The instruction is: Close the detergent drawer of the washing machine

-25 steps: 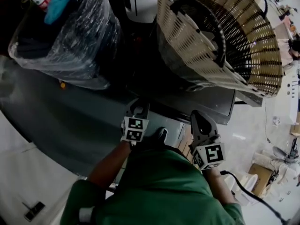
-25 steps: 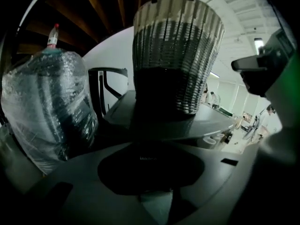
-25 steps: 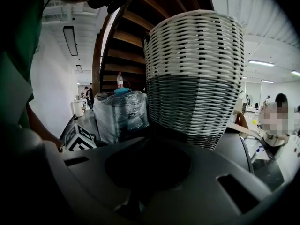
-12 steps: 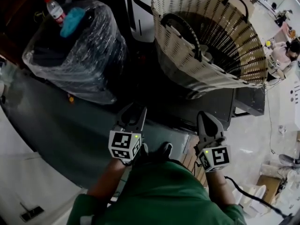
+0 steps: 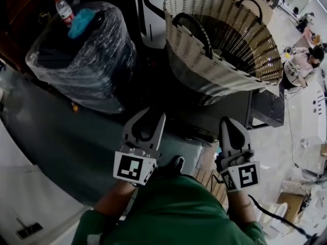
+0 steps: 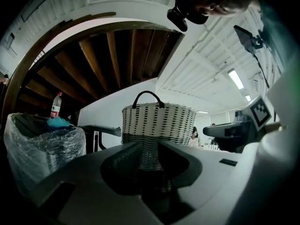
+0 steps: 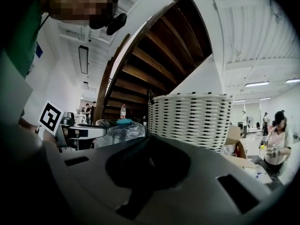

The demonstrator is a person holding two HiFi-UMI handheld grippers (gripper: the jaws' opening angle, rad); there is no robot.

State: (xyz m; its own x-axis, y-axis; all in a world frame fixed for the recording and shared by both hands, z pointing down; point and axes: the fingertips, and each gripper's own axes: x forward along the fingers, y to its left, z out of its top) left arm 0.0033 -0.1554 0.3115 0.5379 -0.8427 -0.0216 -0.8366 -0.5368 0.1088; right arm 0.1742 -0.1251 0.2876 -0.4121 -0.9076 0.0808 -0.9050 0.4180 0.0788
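Observation:
I cannot make out the detergent drawer in any view. A dark machine top (image 5: 232, 117) lies below me with a woven basket (image 5: 225, 45) standing on it. My left gripper (image 5: 149, 115) is held level in front of that top, open, its jaws having just been closing with nothing between them. In the left gripper view the left gripper (image 6: 149, 144) shows the basket (image 6: 157, 125) through its gap. My right gripper (image 5: 225, 121) hangs to the right, jaws together and empty. In the right gripper view the right gripper (image 7: 147, 142) points at the basket (image 7: 190, 118).
A bin wrapped in clear plastic (image 5: 82, 60) stands at the left with a water bottle (image 5: 64, 6) on top. A wooden stair underside (image 6: 103, 55) rises behind. A seated person (image 5: 306, 60) is at the far right, near a cardboard box (image 7: 234, 142).
Both grippers have risen toward the head camera and look larger. The left gripper's jaws stand closer together than before. The basket and wrapped bin have not moved.

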